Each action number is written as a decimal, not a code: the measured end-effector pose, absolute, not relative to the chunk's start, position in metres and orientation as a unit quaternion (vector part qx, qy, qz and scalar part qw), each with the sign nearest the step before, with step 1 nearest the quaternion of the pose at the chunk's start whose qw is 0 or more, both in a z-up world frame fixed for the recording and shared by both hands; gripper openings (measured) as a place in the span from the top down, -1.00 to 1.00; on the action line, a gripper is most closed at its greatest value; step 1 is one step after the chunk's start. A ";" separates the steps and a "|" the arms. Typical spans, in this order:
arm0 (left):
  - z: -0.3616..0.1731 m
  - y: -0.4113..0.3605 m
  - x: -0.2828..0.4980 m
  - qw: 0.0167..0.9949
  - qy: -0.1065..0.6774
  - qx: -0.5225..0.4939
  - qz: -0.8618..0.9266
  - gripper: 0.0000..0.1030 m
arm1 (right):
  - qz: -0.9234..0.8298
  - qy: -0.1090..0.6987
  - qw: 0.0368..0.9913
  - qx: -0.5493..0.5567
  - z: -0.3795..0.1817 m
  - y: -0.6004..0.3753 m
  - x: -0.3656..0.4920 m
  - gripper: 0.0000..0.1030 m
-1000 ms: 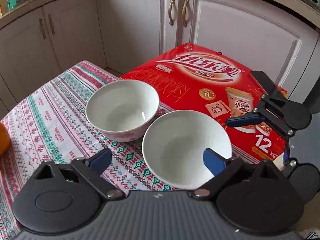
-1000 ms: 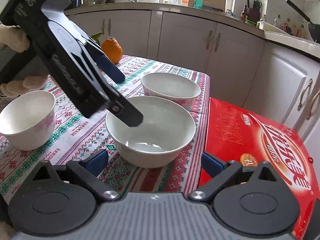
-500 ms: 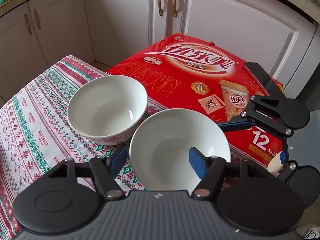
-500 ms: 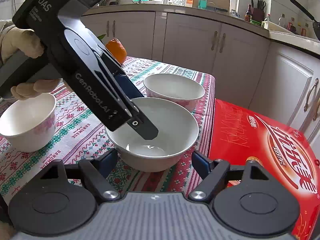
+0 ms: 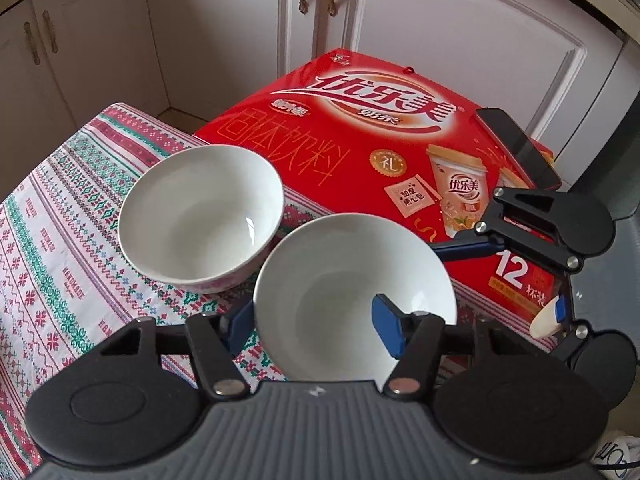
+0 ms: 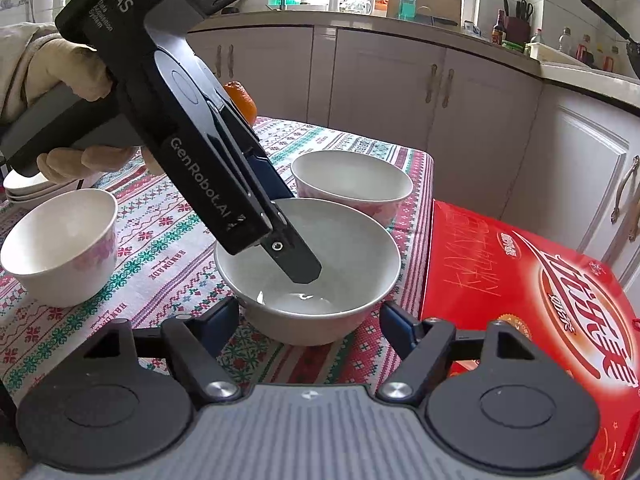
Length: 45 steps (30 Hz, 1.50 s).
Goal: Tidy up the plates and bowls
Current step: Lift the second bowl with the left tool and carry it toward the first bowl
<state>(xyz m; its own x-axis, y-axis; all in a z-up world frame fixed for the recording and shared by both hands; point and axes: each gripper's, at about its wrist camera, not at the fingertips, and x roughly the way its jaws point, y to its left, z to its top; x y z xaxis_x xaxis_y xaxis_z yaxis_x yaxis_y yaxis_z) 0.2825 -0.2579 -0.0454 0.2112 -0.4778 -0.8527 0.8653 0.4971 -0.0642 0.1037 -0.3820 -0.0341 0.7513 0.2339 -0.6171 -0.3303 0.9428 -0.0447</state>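
A plain white bowl [image 5: 340,280] stands on the patterned tablecloth [image 5: 52,248]; it also shows in the right wrist view [image 6: 320,280]. My left gripper [image 5: 312,320] straddles its near rim, one blue finger inside, one outside, closing in on the wall. A second white bowl with pink flowers [image 5: 200,216] stands just behind it, also in the right wrist view [image 6: 352,184]. My right gripper [image 6: 310,324] is open, its fingers either side of the plain bowl's base, apart from it. A third flowered bowl [image 6: 60,240] stands at the left.
A large red drink box [image 5: 380,152] lies beside the table's edge; it also shows in the right wrist view [image 6: 540,292]. An orange [image 6: 242,100] sits at the back. Stacked white plates [image 6: 24,188] lie at far left. White cabinets [image 5: 440,40] stand behind.
My left gripper has come down over the plain bowl's rim and its fingers have narrowed. My right gripper has narrowed a little and moved closer to the bowl.
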 end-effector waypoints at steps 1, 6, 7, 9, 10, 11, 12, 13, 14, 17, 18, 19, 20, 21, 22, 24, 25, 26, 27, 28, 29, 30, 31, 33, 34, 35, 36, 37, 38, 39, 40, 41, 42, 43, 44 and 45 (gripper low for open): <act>-0.046 -0.258 0.283 0.745 0.439 0.222 -0.450 -0.20 | 0.151 0.318 0.933 -0.077 -0.034 -0.382 0.103 -0.57; -0.046 -0.259 0.282 0.744 0.438 0.228 -0.450 -0.19 | 0.154 0.317 0.933 -0.072 -0.031 -0.383 0.104 -0.57; -0.046 -0.259 0.282 0.744 0.437 0.230 -0.450 -0.19 | 0.154 0.317 0.933 -0.073 -0.031 -0.382 0.103 -0.57; -0.046 -0.260 0.282 0.743 0.437 0.232 -0.450 -0.19 | 0.154 0.317 0.933 -0.073 -0.030 -0.383 0.103 -0.57; -0.046 -0.260 0.282 0.743 0.437 0.232 -0.450 -0.19 | 0.154 0.318 0.933 -0.072 -0.030 -0.383 0.104 -0.57; -0.046 -0.260 0.282 0.743 0.437 0.232 -0.450 -0.19 | 0.154 0.319 0.932 -0.073 -0.029 -0.383 0.104 -0.57; -0.046 -0.260 0.282 0.743 0.437 0.234 -0.450 -0.19 | 0.153 0.319 0.932 -0.072 -0.029 -0.383 0.104 -0.57; -0.046 -0.260 0.282 0.743 0.436 0.235 -0.450 -0.19 | 0.153 0.319 0.933 -0.071 -0.029 -0.382 0.104 -0.57; -0.046 -0.260 0.282 0.743 0.437 0.235 -0.449 -0.19 | 0.152 0.319 0.933 -0.072 -0.029 -0.381 0.105 -0.57; -0.046 -0.259 0.280 0.742 0.437 0.238 -0.449 -0.19 | 0.152 0.321 0.932 -0.073 -0.028 -0.380 0.104 -0.57; -0.045 -0.258 0.279 0.742 0.437 0.238 -0.449 -0.19 | 0.153 0.321 0.932 -0.073 -0.027 -0.379 0.104 -0.57; -0.044 -0.257 0.277 0.742 0.436 0.239 -0.449 -0.19 | 0.153 0.321 0.932 -0.074 -0.026 -0.379 0.103 -0.57; -0.043 -0.256 0.276 0.743 0.435 0.239 -0.449 -0.19 | 0.154 0.320 0.932 -0.075 -0.025 -0.378 0.102 -0.57; -0.042 -0.255 0.275 0.743 0.435 0.238 -0.449 -0.19 | 0.155 0.320 0.932 -0.075 -0.024 -0.378 0.102 -0.57; -0.040 -0.253 0.273 0.744 0.434 0.238 -0.449 -0.19 | 0.156 0.319 0.932 -0.076 -0.022 -0.377 0.101 -0.57; -0.036 -0.250 0.271 0.745 0.434 0.236 -0.448 -0.19 | 0.158 0.320 0.931 -0.073 -0.018 -0.376 0.099 -0.57; -0.034 -0.249 0.269 0.746 0.432 0.236 -0.448 -0.19 | 0.159 0.320 0.931 -0.073 -0.016 -0.375 0.098 -0.57; -0.032 -0.247 0.267 0.747 0.430 0.237 -0.448 -0.19 | 0.160 0.319 0.931 -0.075 -0.014 -0.373 0.096 -0.57; -0.030 -0.245 0.265 0.748 0.429 0.237 -0.447 -0.19 | 0.160 0.317 0.932 -0.079 -0.012 -0.372 0.094 -0.57; -0.027 -0.243 0.263 0.749 0.427 0.237 -0.447 -0.19 | 0.160 0.316 0.932 -0.083 -0.010 -0.370 0.092 -0.57; -0.025 -0.241 0.261 0.751 0.426 0.236 -0.447 -0.19 | 0.161 0.314 0.932 -0.086 -0.008 -0.368 0.090 -0.57; -0.022 -0.239 0.259 0.752 0.424 0.235 -0.446 -0.19 | 0.162 0.313 0.932 -0.087 -0.006 -0.366 0.089 -0.57; -0.021 -0.237 0.258 0.753 0.424 0.234 -0.446 -0.19 | 0.163 0.312 0.932 -0.087 -0.004 -0.365 0.087 -0.57; -0.016 -0.232 0.254 0.756 0.421 0.232 -0.445 -0.19 | 0.166 0.312 0.931 -0.087 0.000 -0.362 0.085 -0.57; -0.014 -0.230 0.251 0.757 0.419 0.231 -0.445 -0.19 | 0.167 0.312 0.931 -0.087 0.002 -0.360 0.083 -0.57; -0.012 -0.227 0.250 0.758 0.418 0.231 -0.444 -0.19 | 0.168 0.311 0.931 -0.086 0.003 -0.359 0.082 -0.57; -0.010 -0.225 0.247 0.760 0.417 0.230 -0.443 -0.19 | 0.169 0.310 0.931 -0.086 0.005 -0.357 0.081 -0.57; -0.009 -0.223 0.245 0.761 0.415 0.230 -0.443 -0.19 | 0.170 0.309 0.931 -0.088 0.007 -0.355 0.079 -0.57; -0.006 -0.220 0.243 0.762 0.414 0.229 -0.442 -0.19 | 0.170 0.308 0.932 -0.090 0.009 -0.352 0.077 -0.57; -0.004 -0.217 0.241 0.764 0.412 0.228 -0.442 -0.19 | 0.171 0.307 0.932 -0.092 0.011 -0.349 0.075 -0.57; -0.002 -0.215 0.239 0.765 0.410 0.228 -0.441 -0.19 | 0.172 0.306 0.932 -0.095 0.013 -0.346 0.073 -0.57; 0.001 -0.212 0.236 0.767 0.408 0.227 -0.441 -0.19 | 0.172 0.305 0.932 -0.096 0.015 -0.344 0.072 -0.57; 0.003 -0.208 0.234 0.768 0.406 0.226 -0.441 -0.19 | 0.173 0.304 0.932 -0.098 0.017 -0.341 0.071 -0.57; 0.005 -0.205 0.232 0.770 0.403 0.224 -0.440 -0.19 | 0.176 0.303 0.932 -0.098 0.019 -0.339 0.070 -0.57; 0.008 -0.201 0.230 0.772 0.401 0.223 -0.440 -0.19 | 0.178 0.303 0.931 -0.097 0.021 -0.338 0.069 -0.57; 0.010 -0.197 0.228 0.774 0.399 0.222 -0.439 -0.19 | 0.180 0.302 0.931 -0.095 0.023 -0.336 0.068 -0.57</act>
<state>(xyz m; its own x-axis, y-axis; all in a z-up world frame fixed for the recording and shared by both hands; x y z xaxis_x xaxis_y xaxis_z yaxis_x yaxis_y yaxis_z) 0.2284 -0.1974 0.0096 0.2965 -0.5024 -0.8122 0.8570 0.5152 -0.0059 0.0682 -0.3357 0.0229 0.7530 0.2776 -0.5966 -0.3924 0.9172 -0.0685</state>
